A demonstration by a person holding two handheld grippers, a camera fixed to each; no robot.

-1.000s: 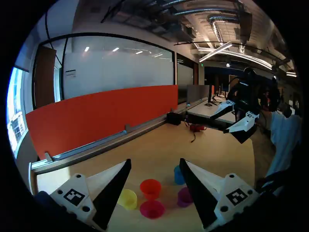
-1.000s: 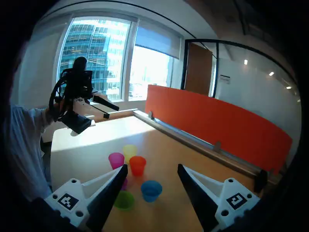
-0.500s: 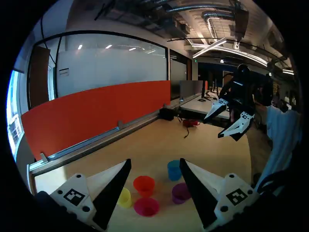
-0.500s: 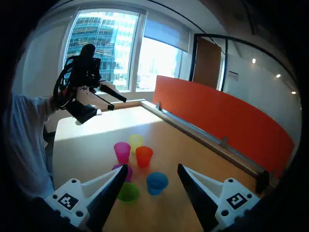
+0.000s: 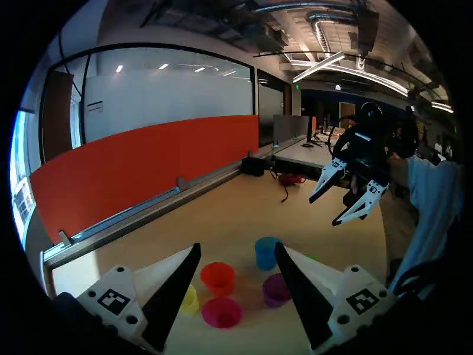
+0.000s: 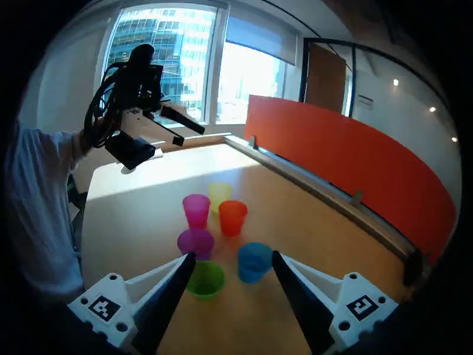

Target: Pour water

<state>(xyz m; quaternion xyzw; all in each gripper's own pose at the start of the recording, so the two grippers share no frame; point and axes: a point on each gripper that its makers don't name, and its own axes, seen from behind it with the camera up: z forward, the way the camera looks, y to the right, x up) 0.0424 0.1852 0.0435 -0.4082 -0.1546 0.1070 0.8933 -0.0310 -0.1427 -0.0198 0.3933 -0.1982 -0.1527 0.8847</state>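
Hovering right hand-held gripper [image 6: 232, 254], jaws apart, blue cup [image 6: 254, 261] just below between them

Long wooden table [image 6: 148, 195], orange divider panel [image 6: 355, 160] along its edge, tall sunlit windows [image 6: 165, 59], exposed ceiling ducts [image 5: 322, 32]

Six cups, each one plain colour, no pattern:
- pink cup [image 6: 196, 210]
- yellow cup [image 6: 219, 194]
- orange cup [image 6: 232, 217]
- purple cup [image 6: 195, 242]
- green cup [image 6: 205, 279]
- blue cup [image 6: 254, 261]

Desk [image 6: 136, 201]: pale tan wood, near white in the sunlit patch.
Partition [image 6: 355, 154]: flat orange; rail [image 6: 319, 189] along its base grey.
Right gripper [image 6: 232, 254]: white fingers, black inner faces, a black-and-white square marker on each.
Left gripper [image 5: 236, 245]: same white, black and markers; in the right gripper view its body is black.
Sleeve [image 6: 35, 195]: light bluish white.
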